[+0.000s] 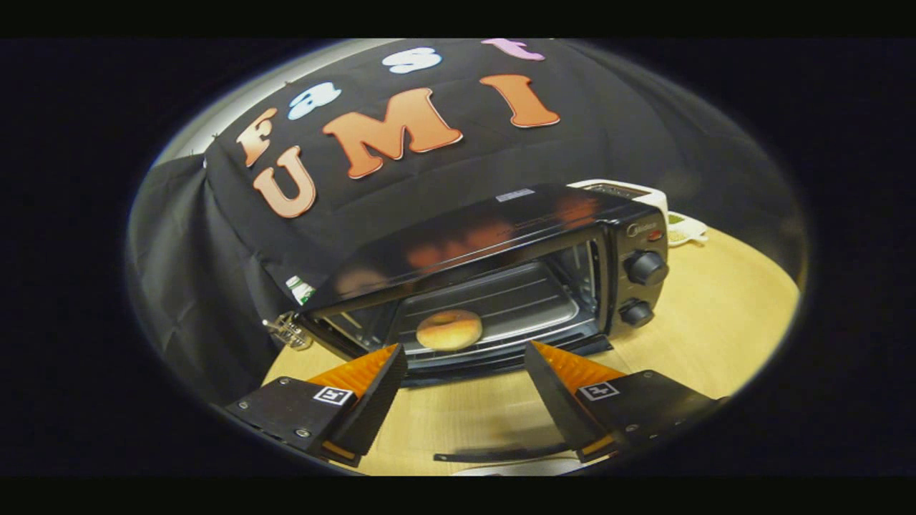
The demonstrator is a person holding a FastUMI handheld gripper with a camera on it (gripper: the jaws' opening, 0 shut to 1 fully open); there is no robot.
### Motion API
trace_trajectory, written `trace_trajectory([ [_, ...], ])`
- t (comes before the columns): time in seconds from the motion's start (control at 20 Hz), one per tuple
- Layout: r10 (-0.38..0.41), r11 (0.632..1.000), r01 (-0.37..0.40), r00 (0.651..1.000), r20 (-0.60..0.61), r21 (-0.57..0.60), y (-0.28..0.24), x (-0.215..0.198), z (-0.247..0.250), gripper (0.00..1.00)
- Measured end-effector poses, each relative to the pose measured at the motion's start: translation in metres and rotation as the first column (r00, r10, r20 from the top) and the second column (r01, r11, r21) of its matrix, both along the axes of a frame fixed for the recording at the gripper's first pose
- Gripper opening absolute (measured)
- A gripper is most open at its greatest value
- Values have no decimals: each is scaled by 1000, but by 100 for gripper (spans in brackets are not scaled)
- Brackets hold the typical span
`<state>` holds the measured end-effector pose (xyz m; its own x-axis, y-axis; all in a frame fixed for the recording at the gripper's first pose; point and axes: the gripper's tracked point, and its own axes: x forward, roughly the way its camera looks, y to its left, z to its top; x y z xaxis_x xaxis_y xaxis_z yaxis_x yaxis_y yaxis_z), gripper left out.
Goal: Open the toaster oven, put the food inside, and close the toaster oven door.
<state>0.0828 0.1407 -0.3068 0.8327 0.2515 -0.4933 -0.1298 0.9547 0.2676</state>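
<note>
The gripper (464,378) has wedge-shaped ridged jaws, screws, square black-and-white markers.

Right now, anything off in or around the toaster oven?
Nothing stands out. The bagel sits flat on the tray inside the open toaster oven, nothing spilled. The claw is open, fingers apart, bagel just beyond them.

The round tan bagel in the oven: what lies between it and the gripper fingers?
In the gripper view, only the oven's opened door edge separates the bagel from the open hand-held gripper.
</note>
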Motion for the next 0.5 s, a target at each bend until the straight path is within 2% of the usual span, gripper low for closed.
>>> trace_trajectory([
  [0.5,55,978,-47,998,32,-203,-29,-72,11,99],
])
